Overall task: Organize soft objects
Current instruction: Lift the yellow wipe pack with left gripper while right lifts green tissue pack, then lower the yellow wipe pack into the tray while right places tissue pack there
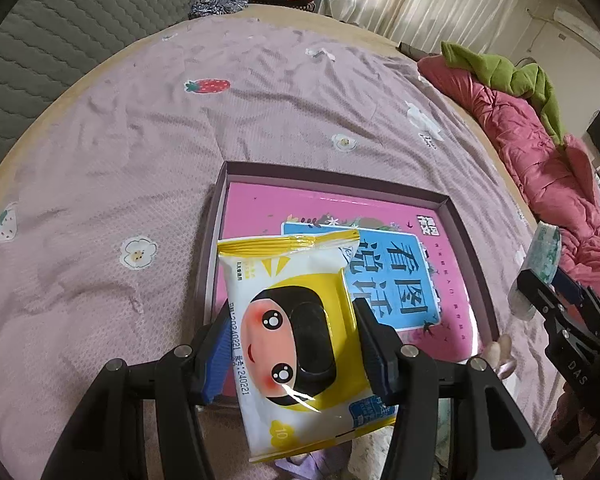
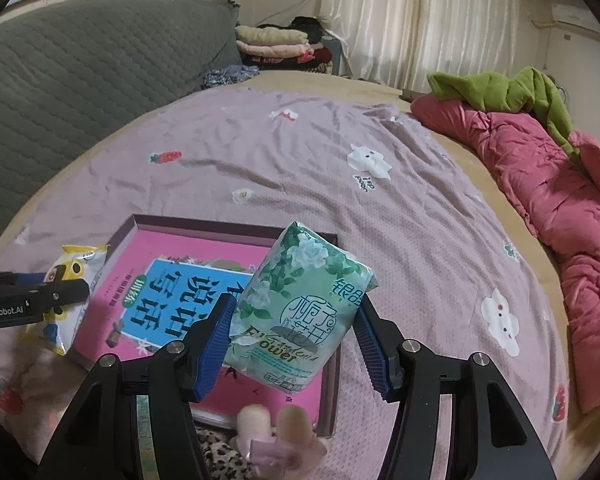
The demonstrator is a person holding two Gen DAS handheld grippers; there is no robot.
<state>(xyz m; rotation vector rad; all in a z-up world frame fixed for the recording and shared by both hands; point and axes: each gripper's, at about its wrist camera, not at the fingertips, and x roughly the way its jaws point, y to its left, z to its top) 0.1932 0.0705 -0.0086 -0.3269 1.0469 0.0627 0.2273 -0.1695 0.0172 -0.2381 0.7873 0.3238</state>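
Note:
My left gripper [image 1: 296, 344] is shut on a yellow and white wet-wipes pack [image 1: 296, 320] with a cartoon face, held above the near left corner of a shallow purple box [image 1: 332, 178]. A pink and blue book [image 1: 404, 280] lies in the box. My right gripper [image 2: 296, 340] is shut on a green floral tissue pack [image 2: 300, 300], held above the same box [image 2: 236, 228]. The right gripper [image 1: 556, 300] shows at the right edge of the left wrist view. The left gripper [image 2: 40, 300] with the wipes pack [image 2: 72, 276] shows at the left of the right wrist view.
The box lies on a bed with a mauve patterned sheet [image 1: 260, 120]. A pink quilt [image 2: 560, 200] and a green garment [image 2: 500, 92] lie along the right side. A grey quilted headboard [image 2: 80, 72] and folded clothes [image 2: 276, 44] are at the back. A pink plush toy [image 2: 280, 440] lies by the box's near edge.

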